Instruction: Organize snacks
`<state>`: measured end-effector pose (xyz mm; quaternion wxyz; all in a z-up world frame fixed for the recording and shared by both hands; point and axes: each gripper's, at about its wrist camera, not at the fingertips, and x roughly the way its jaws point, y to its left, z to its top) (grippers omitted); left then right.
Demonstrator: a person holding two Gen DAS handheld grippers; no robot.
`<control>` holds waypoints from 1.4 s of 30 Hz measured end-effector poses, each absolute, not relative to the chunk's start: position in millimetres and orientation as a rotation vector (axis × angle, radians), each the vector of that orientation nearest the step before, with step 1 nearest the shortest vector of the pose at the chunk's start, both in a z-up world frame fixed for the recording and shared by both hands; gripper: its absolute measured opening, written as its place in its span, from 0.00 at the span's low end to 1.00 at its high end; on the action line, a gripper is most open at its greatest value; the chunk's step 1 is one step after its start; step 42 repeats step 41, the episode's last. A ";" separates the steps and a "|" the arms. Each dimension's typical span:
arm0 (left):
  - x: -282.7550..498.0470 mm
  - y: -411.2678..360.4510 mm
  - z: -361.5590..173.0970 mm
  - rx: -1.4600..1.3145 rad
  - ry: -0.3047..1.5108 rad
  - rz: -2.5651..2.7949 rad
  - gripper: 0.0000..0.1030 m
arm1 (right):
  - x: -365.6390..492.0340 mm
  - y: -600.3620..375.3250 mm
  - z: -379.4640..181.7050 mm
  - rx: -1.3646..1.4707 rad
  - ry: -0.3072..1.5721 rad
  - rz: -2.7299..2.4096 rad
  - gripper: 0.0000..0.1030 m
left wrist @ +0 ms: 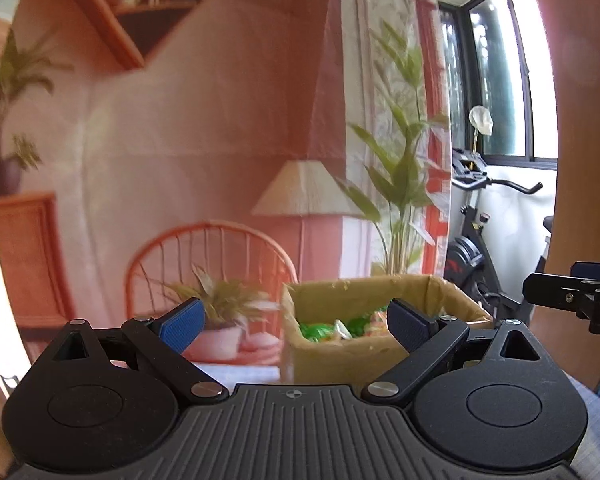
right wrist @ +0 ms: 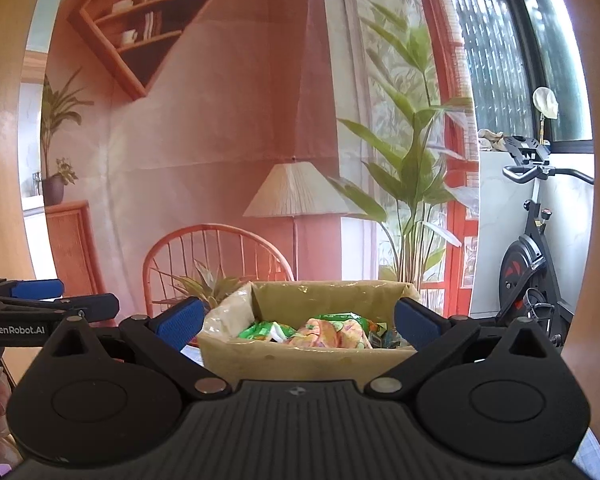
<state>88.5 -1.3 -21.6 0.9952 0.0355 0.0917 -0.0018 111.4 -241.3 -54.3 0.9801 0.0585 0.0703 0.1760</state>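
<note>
A brown cardboard box [right wrist: 304, 354] stands straight ahead in the right wrist view, holding several snack packets [right wrist: 324, 330], green ones and a pink-orange one. My right gripper [right wrist: 298, 322] is open just in front of the box, nothing between its blue pads. In the left wrist view the same box [left wrist: 336, 354] sits ahead and slightly right, with green packets [left wrist: 320, 330] inside. My left gripper [left wrist: 294, 326] is open and empty in front of it. The right gripper's fingers [left wrist: 572, 292] show at the right edge there; the left gripper [right wrist: 40, 300] shows at the left edge of the right wrist view.
A printed backdrop [right wrist: 220, 140] of a pink room with a chair, lamp and plants hangs behind the box. An exercise bike [right wrist: 536, 264] stands at the right by a window [right wrist: 496, 60]. A pale checked tablecloth [left wrist: 592, 420] covers the surface below.
</note>
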 end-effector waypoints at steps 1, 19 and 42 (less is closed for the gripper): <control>83.0 -2.3 -18.5 0.077 0.177 -0.001 0.96 | 106.5 -241.8 -53.3 0.119 0.138 0.353 1.00; 41.3 -19.3 7.6 0.085 0.156 -0.066 0.96 | 54.7 -261.0 -37.4 0.150 0.091 0.302 1.00; 42.7 -15.7 10.0 0.078 0.168 -0.052 0.96 | 43.0 -269.0 -33.7 0.162 0.077 0.284 1.00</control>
